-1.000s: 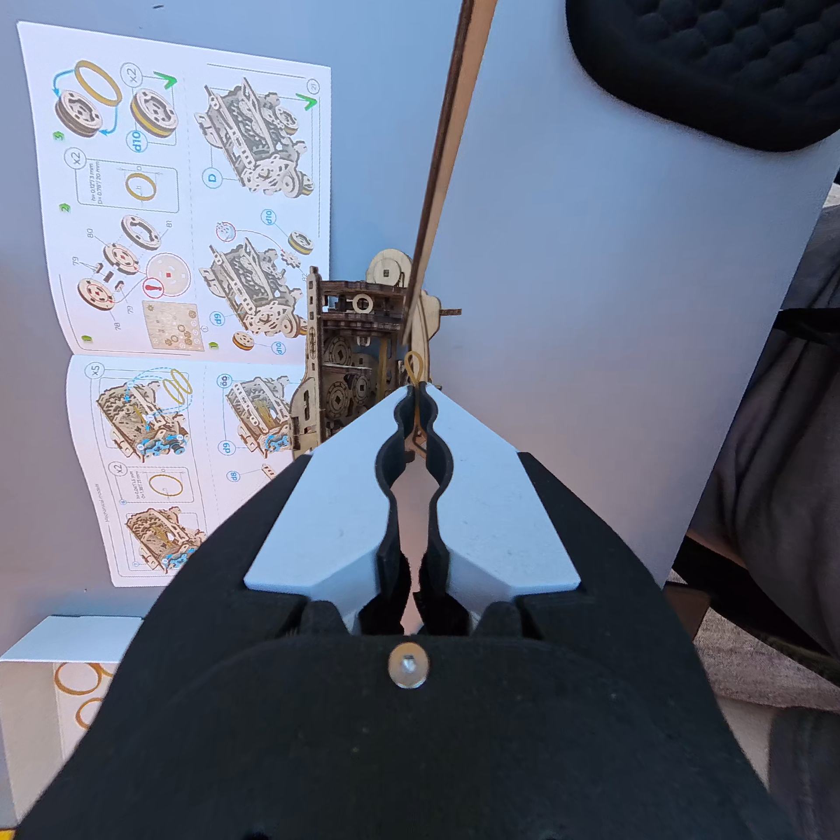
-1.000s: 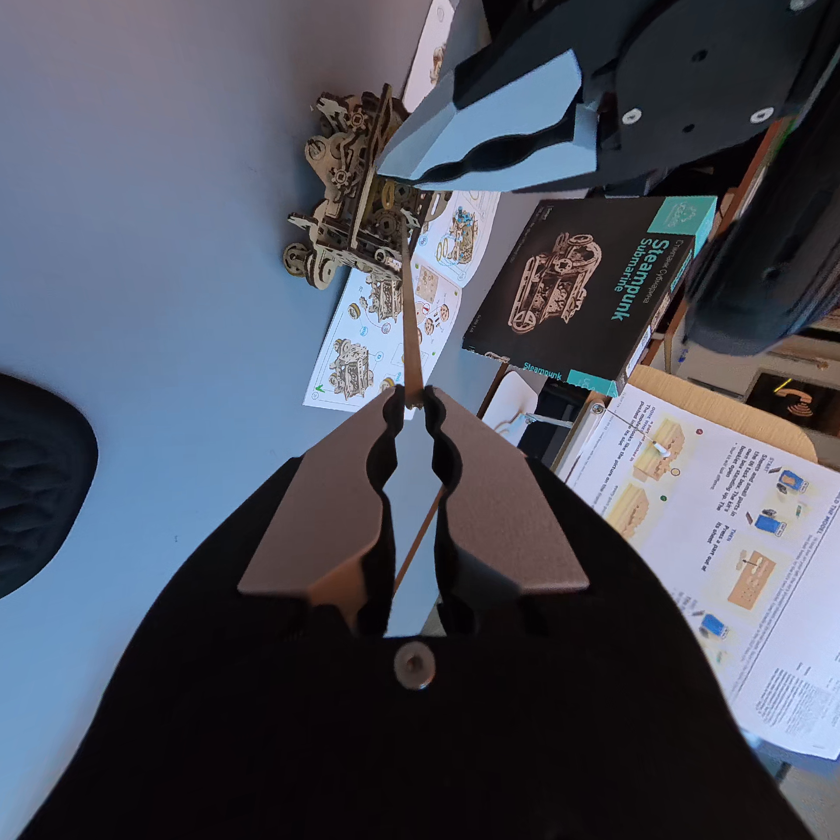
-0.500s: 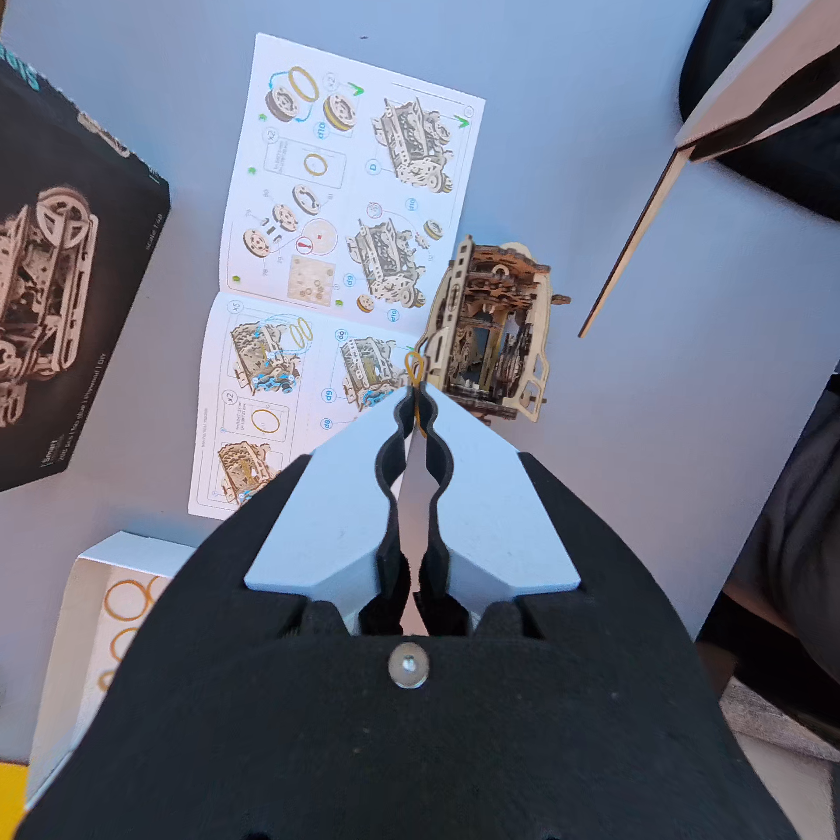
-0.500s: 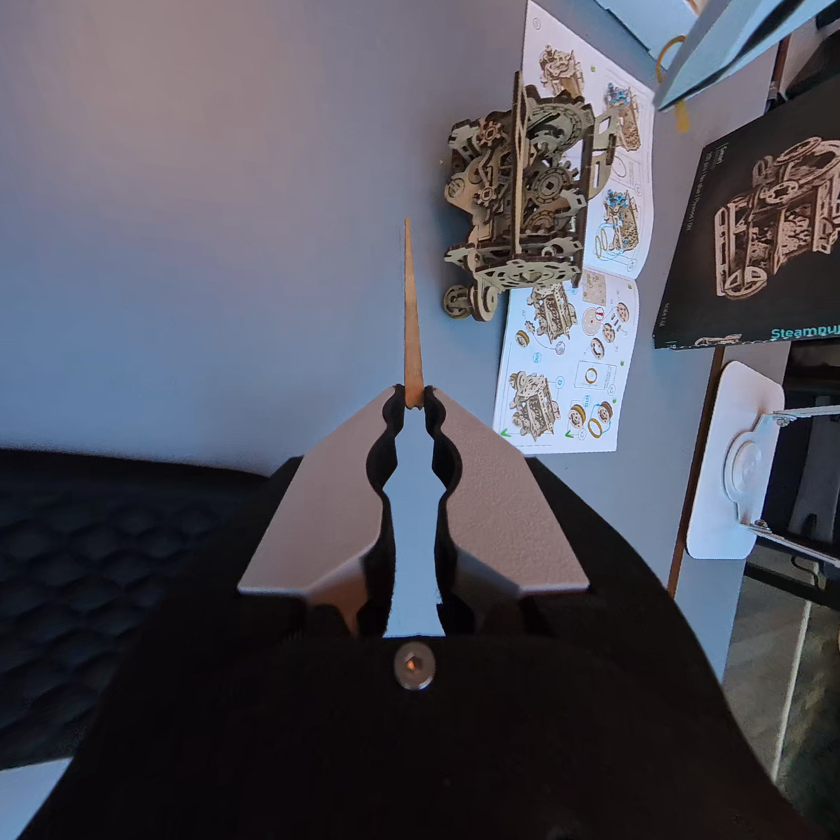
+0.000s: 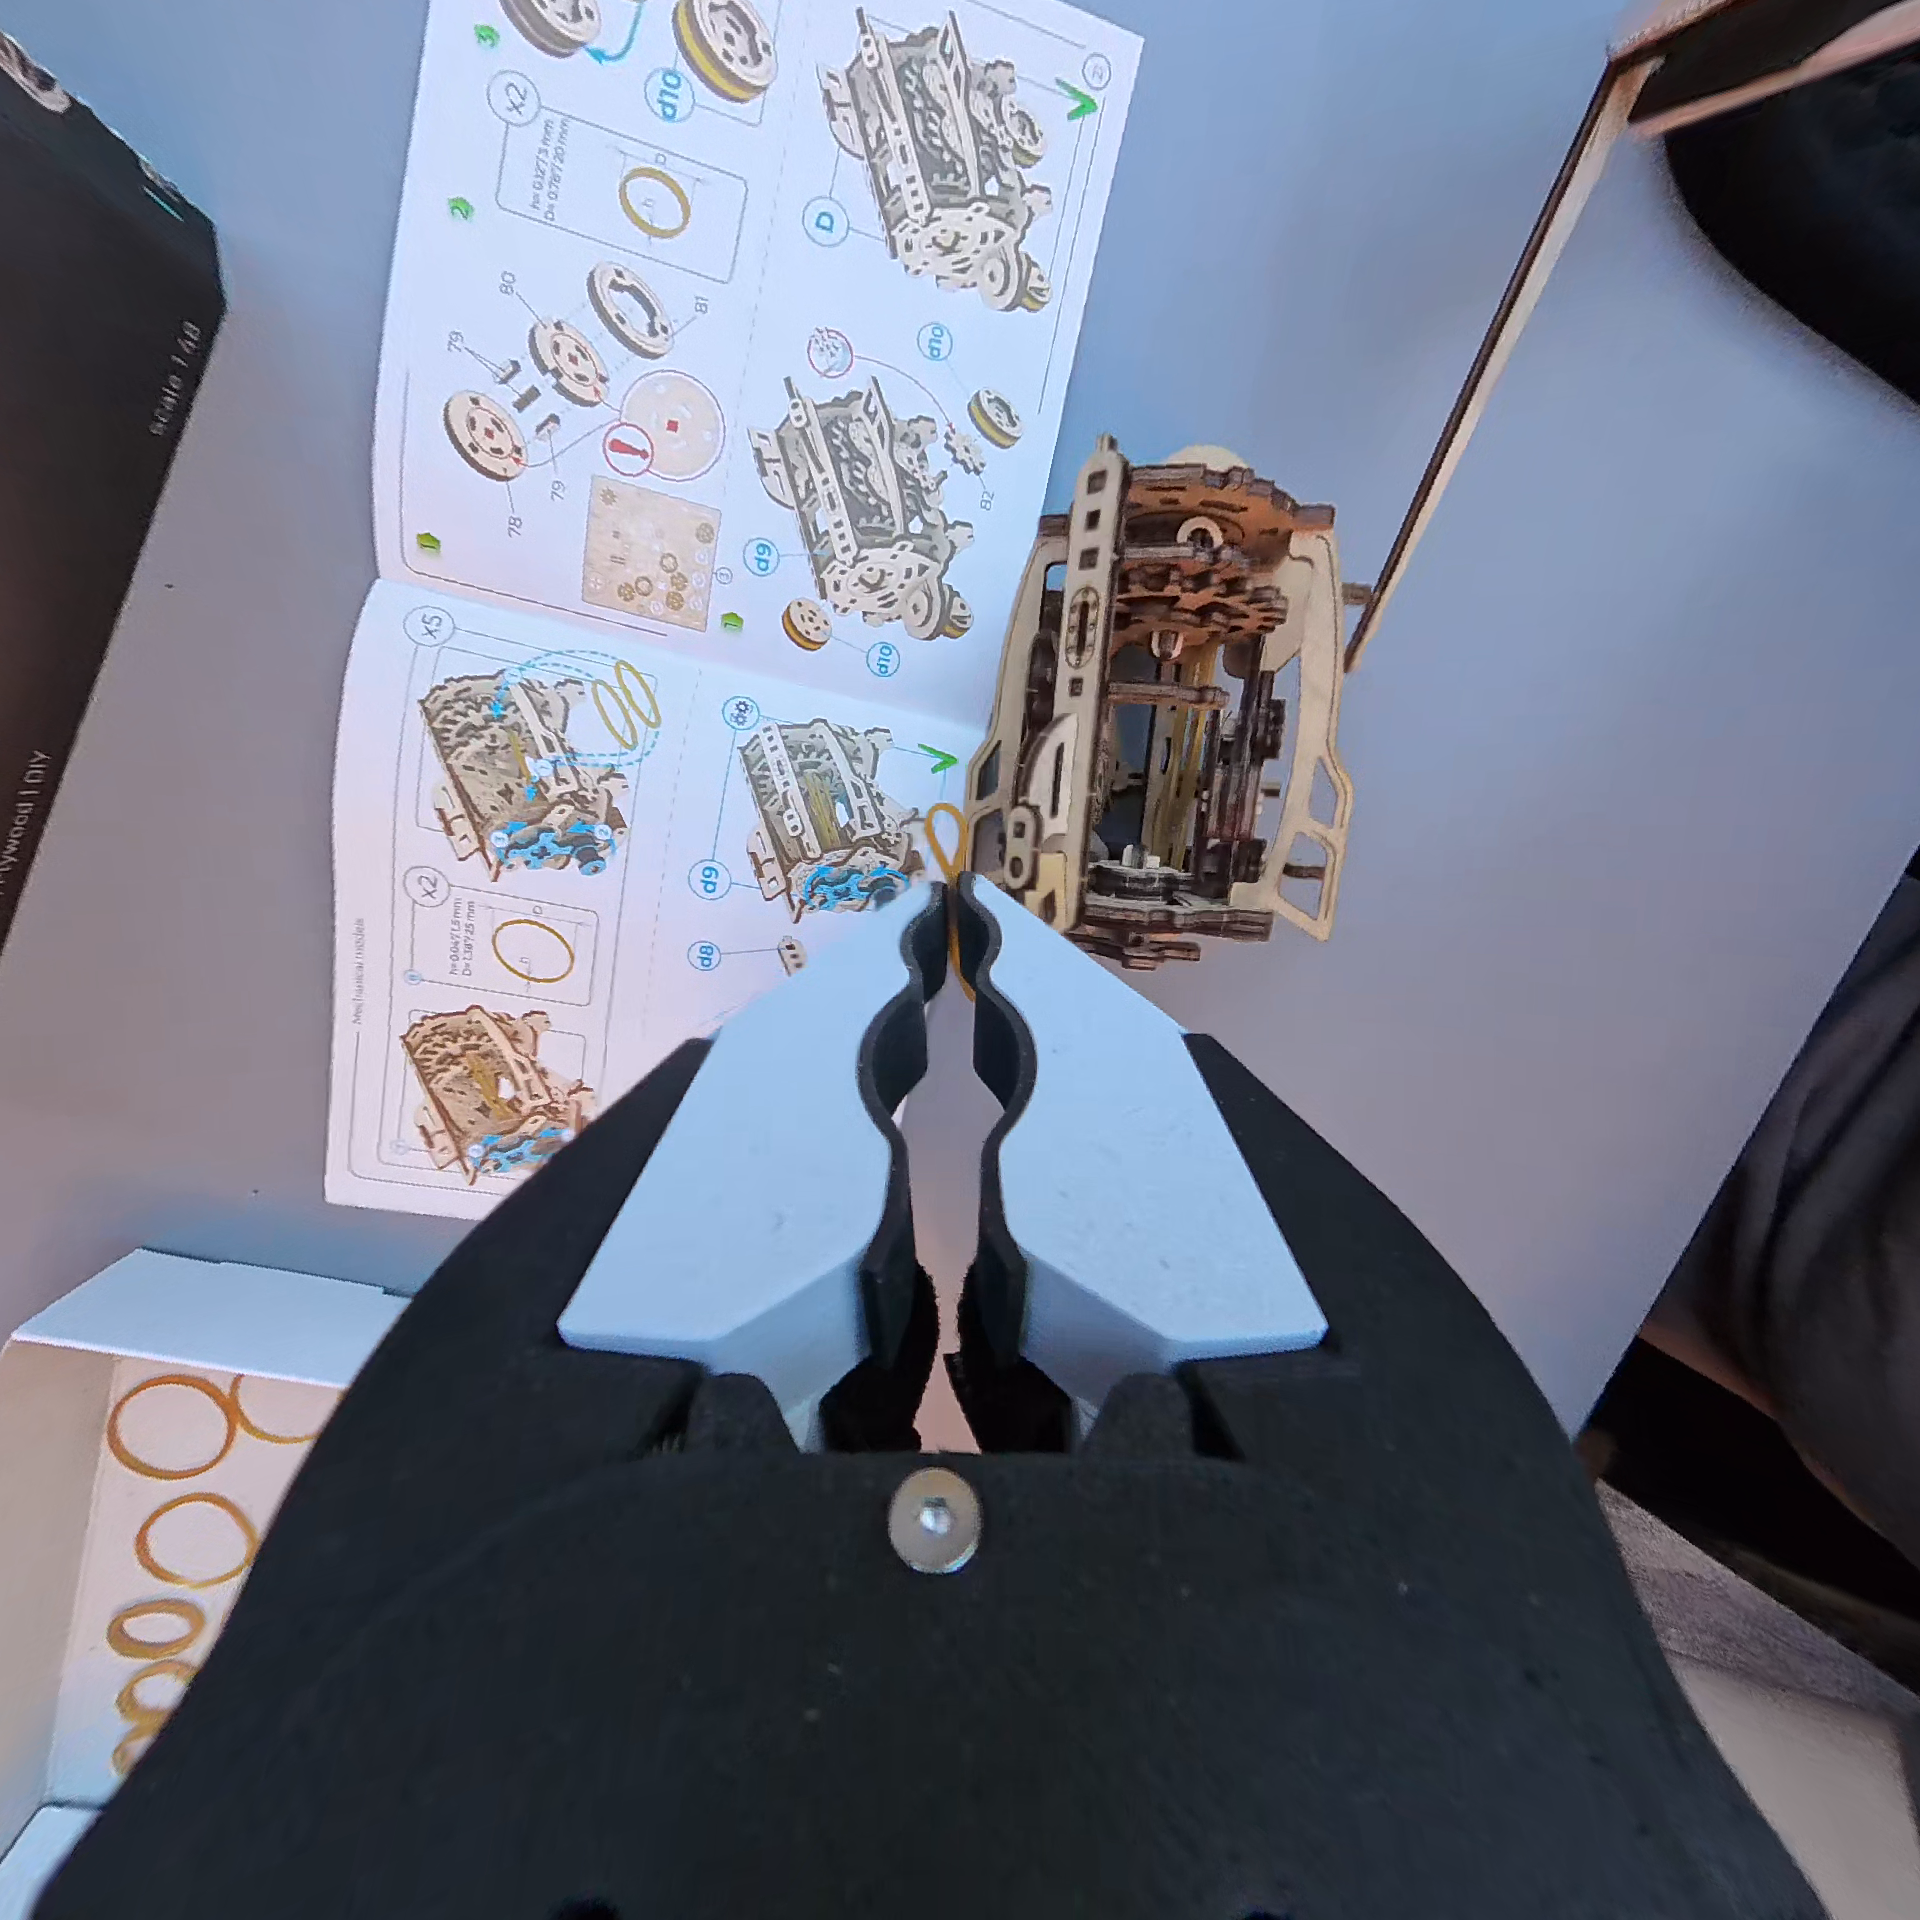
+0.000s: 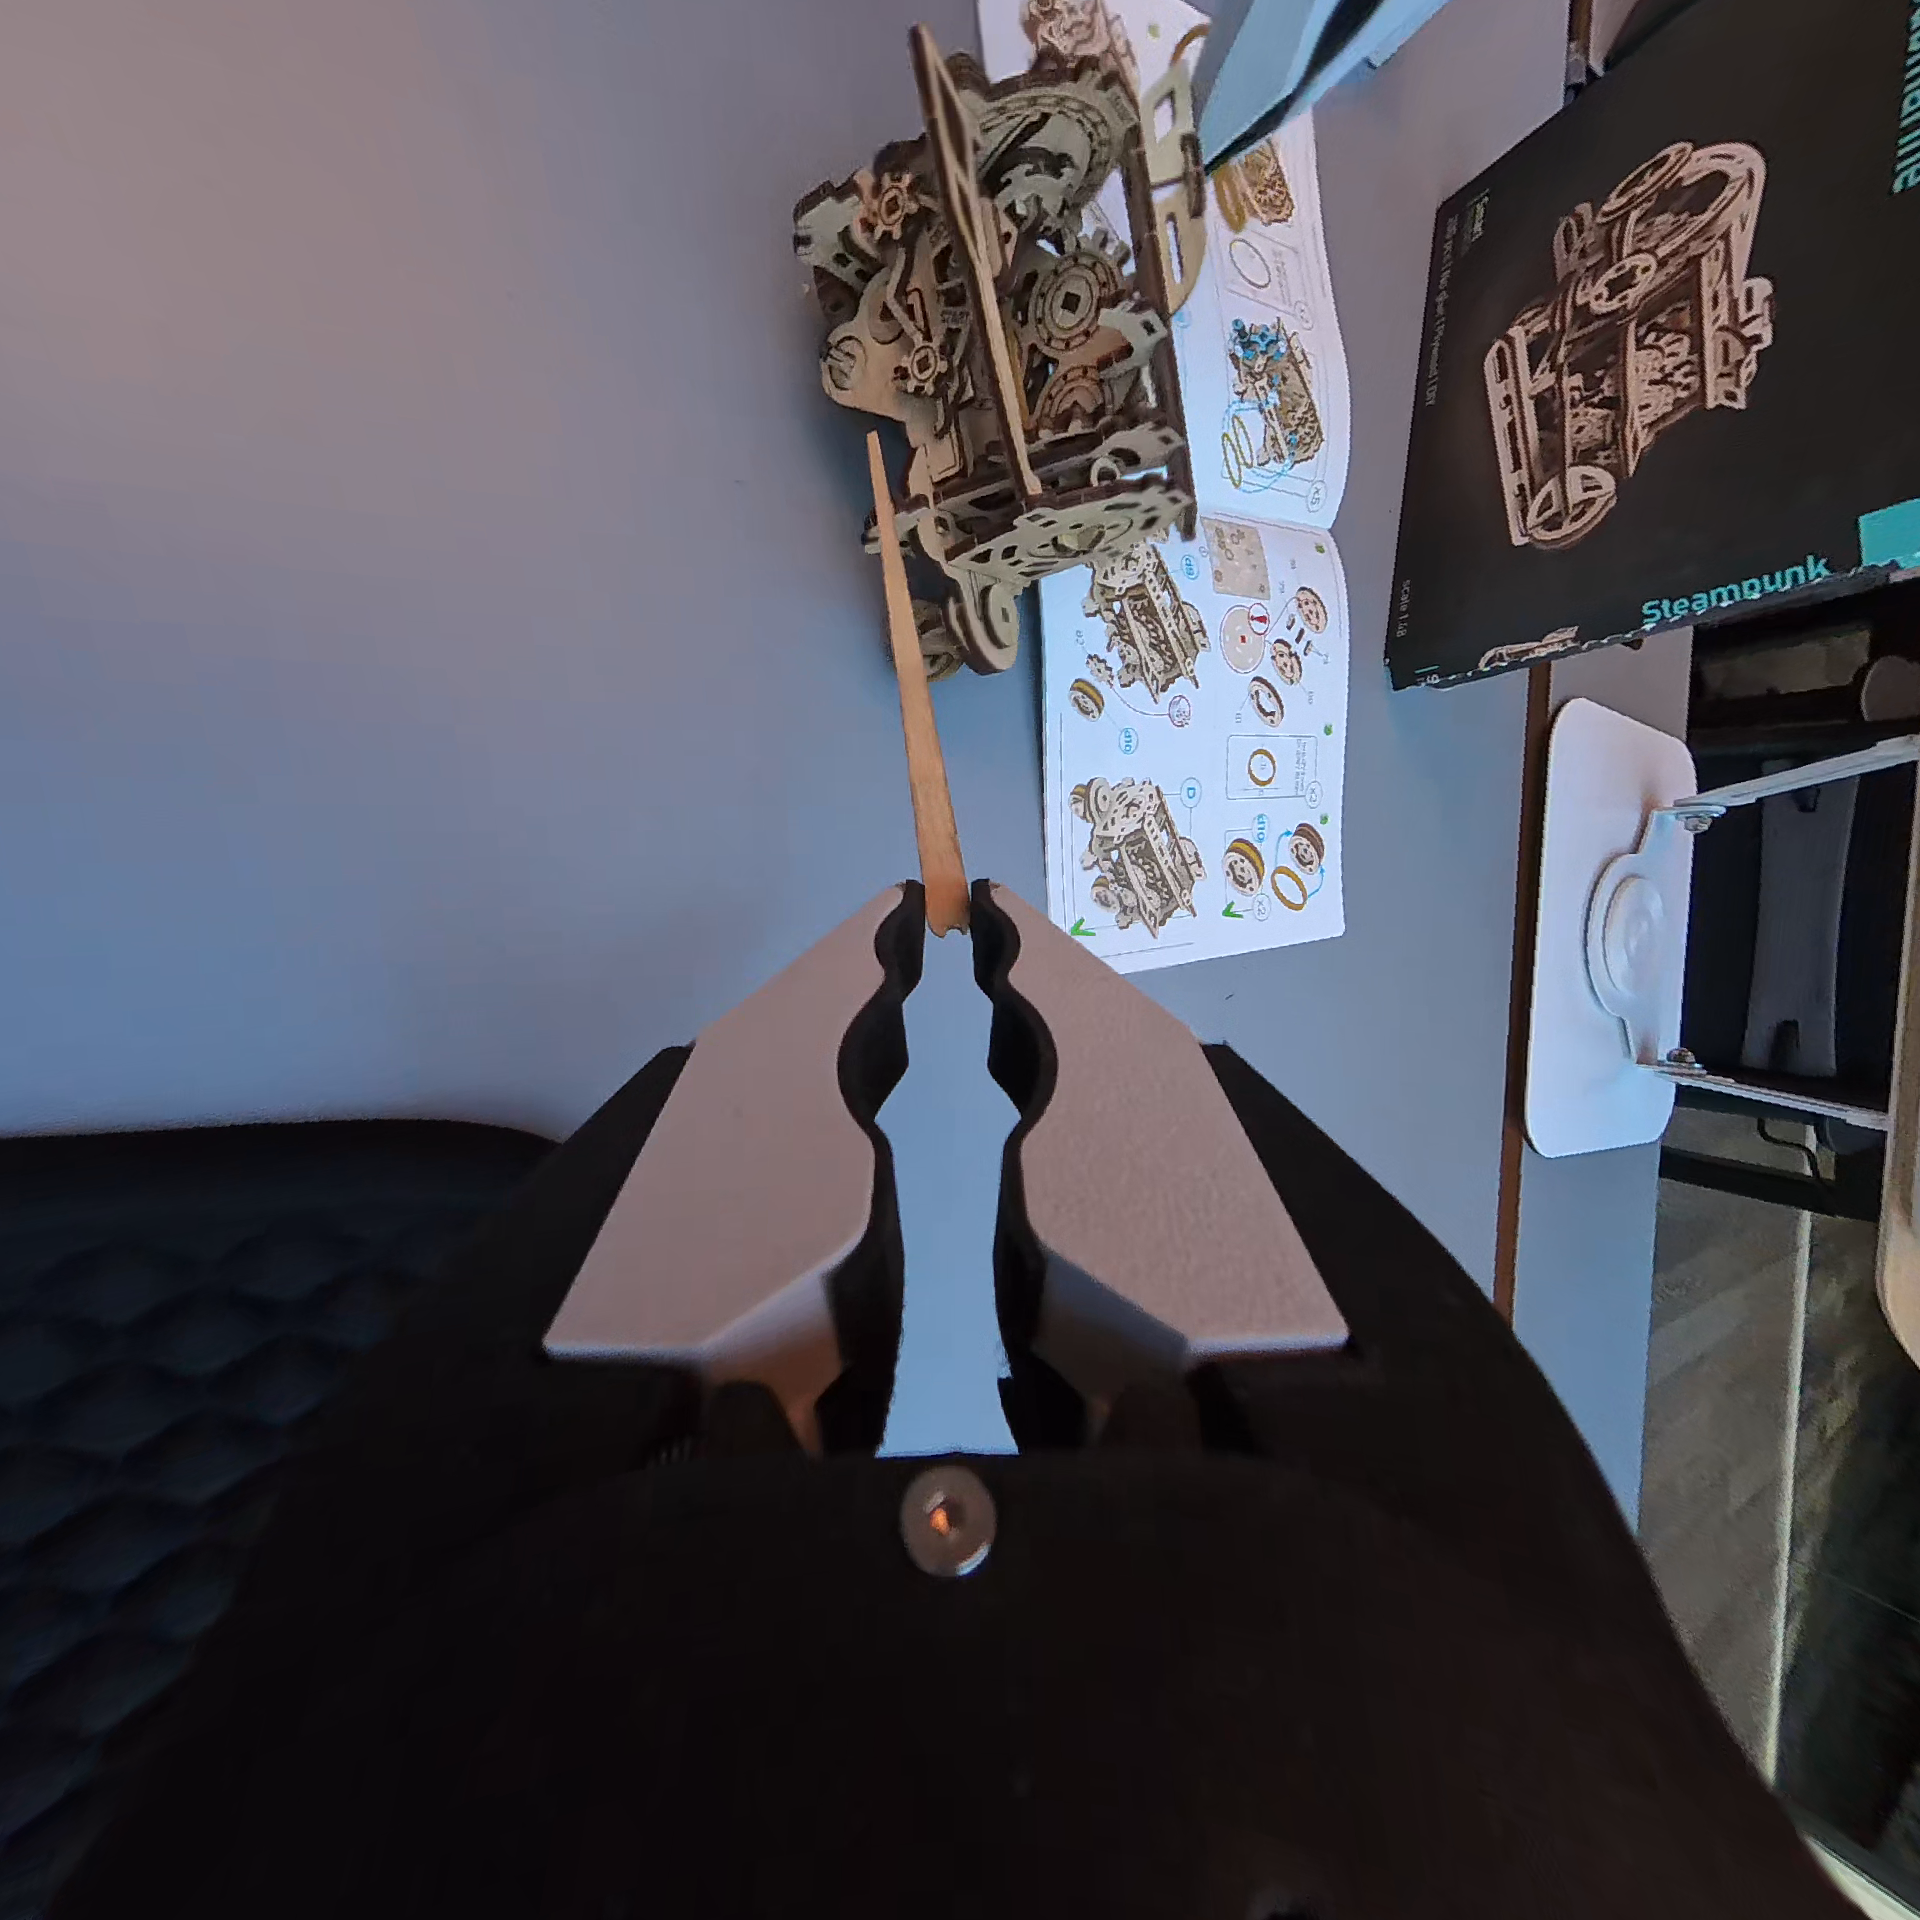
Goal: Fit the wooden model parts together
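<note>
The left claw is pinching a yellow rubber band between its nearly closed tips, a small loop poking out ahead. The right claw is gripping the end of a thin wooden stick, pads pressing on both sides, the stick pointing away over the grey bench. Just beyond the left claw, the wooden model is standing on the bench beside an open instruction sheet. Farther off, a black box is lying past the sheet.
</note>
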`<state>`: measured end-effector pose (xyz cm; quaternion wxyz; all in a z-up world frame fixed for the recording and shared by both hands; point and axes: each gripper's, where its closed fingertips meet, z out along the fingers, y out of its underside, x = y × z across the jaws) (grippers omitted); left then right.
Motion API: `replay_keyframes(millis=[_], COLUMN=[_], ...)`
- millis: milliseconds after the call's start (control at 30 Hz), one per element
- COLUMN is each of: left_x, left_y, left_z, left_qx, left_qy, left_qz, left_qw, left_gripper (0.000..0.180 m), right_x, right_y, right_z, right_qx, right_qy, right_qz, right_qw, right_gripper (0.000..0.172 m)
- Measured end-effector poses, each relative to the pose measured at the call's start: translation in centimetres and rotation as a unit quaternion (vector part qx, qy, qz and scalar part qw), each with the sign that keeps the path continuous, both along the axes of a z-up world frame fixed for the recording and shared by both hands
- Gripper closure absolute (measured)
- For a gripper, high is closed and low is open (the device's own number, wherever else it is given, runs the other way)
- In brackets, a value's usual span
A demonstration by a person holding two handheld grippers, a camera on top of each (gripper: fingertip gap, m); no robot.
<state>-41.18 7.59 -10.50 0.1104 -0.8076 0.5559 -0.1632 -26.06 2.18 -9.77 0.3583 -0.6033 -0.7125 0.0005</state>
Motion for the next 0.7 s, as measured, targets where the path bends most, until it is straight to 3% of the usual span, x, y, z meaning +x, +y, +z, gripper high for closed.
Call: replay_keyframes(millis=[33,400,700], left_x=[-0.1,-0.9,-1.0], left_y=[-0.3,-3.4,-4.2], left_z=[-0.1,-1.5,-2.6], left_qx=[-0.007,-0.034,-0.071], left_qy=[0.002,0.026,-0.007], left_qz=[-0.001,0.006,0.022], left_qw=[1.000,0.999,0.997], left_gripper=[0.180,0.180,0.180], right_x=[0.1,1.6,1.0], right_y=[0.1,0.5,1.5], right_z=[0.0,-0.9,-1.1], right_qx=[0.001,-0.025,-0.018], right_qy=[0.001,0.027,0.044], right_qz=[-0.002,-0.002,-0.010], right_qw=[1.000,0.999,0.999], right_gripper=[0.165,0.165,0.165])
